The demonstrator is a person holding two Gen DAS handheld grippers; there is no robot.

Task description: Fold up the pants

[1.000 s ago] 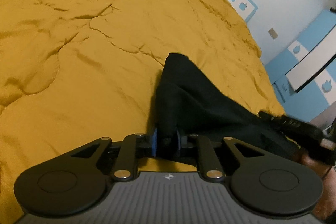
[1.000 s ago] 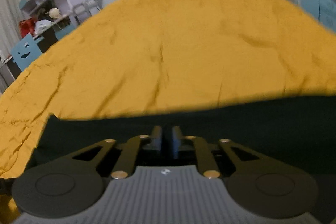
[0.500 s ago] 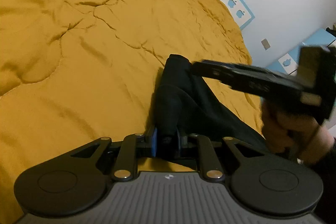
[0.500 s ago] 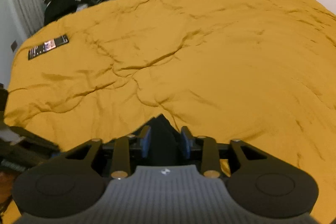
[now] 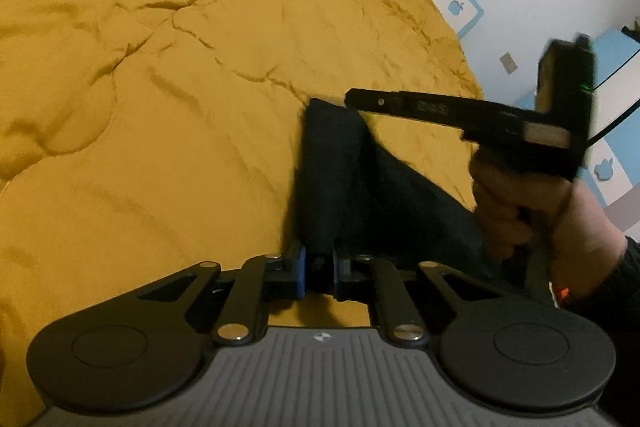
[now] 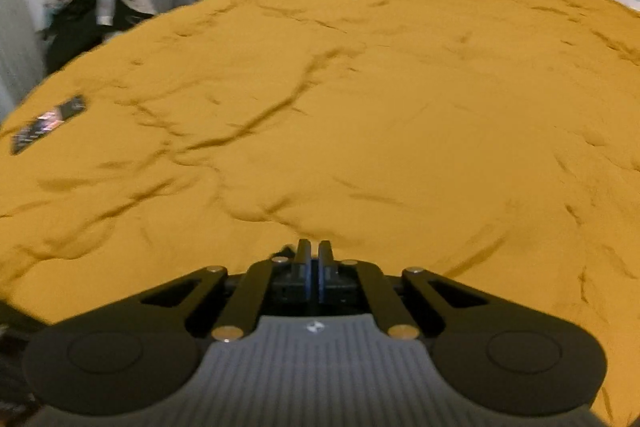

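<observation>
left tool (image 5: pixel 319 271) pinches the black pants (image 5: pixel 340 179) on the mustard quilt (image 5: pixel 160 87) — right tool (image 6: pixel 314 269) pressed together, its tip at the pants' far corner; whether it grips cloth, unclear.

A bed (image 6: pixel 400 115) fills both views, covered by a mustard-yellow quilt (image 5: pixel 180 87) creased with shallow wrinkles. In the left wrist view, dark pants (image 5: pixel 340 179) lie bunched on the quilt toward 4 o'clock, one folded corner pointing up the bed. In the right wrist view, a flat dark phone (image 6: pixel 48 123) lies on the quilt near its edge at 9 o'clock, well apart from anything else.
</observation>
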